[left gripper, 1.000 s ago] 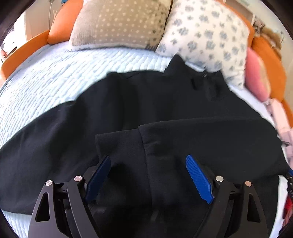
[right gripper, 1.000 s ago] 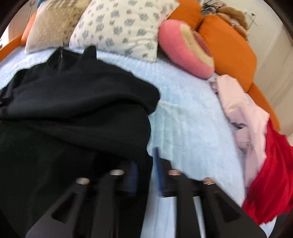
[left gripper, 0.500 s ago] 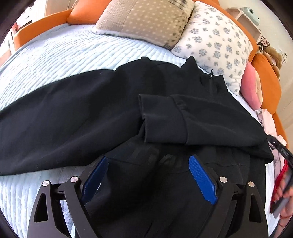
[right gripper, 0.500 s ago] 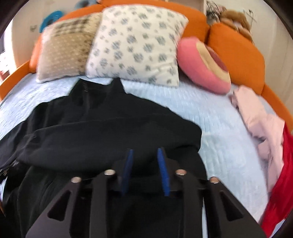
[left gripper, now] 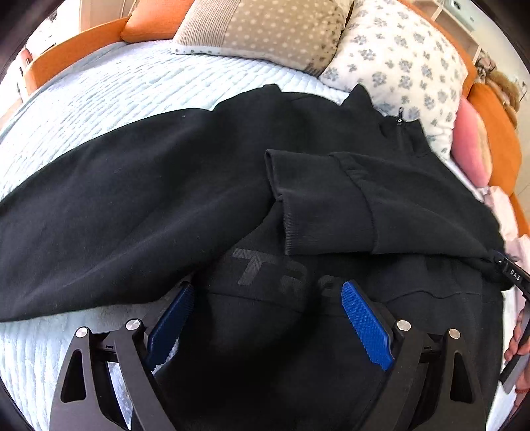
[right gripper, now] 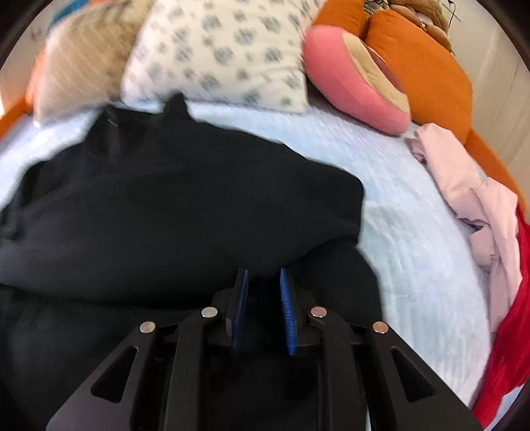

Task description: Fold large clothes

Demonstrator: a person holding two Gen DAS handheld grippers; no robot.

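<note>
The blue fingers (left gripper: 366, 326) of the left gripper (left gripper: 268, 318) stand spread wide over the lower body of the black sweatshirt (left gripper: 139, 205), holding nothing; those of the right gripper (right gripper: 263, 306) are drawn close together, with dark cloth behind and between them, though whether they actually pinch the fabric cannot be told. The sweatshirt lies spread on the pale blue quilted bedcover (left gripper: 109, 83), collar and zip toward the pillows, one sleeve (left gripper: 318, 202) already laid across the chest and the other still stretched out to the left. Probable hazards: if the right gripper pulls while only lightly engaged, the folded sleeve may slide off the chest and undo the fold; the soft, yielding quilt offers little resistance, so dragging may bunch the cloth instead of creasing it; the thick knit may spring open if released too soon. Surroundings: a dotted beige pillow (left gripper: 265, 30) and a floral white pillow (right gripper: 215, 53) at the head, a pink round cushion (right gripper: 354, 86), orange bolsters (right gripper: 420, 66), and a heap of pale pink clothing (right gripper: 477, 205) and red clothing (right gripper: 510, 331) near the right edge, where a swung hem could snag it.
</note>
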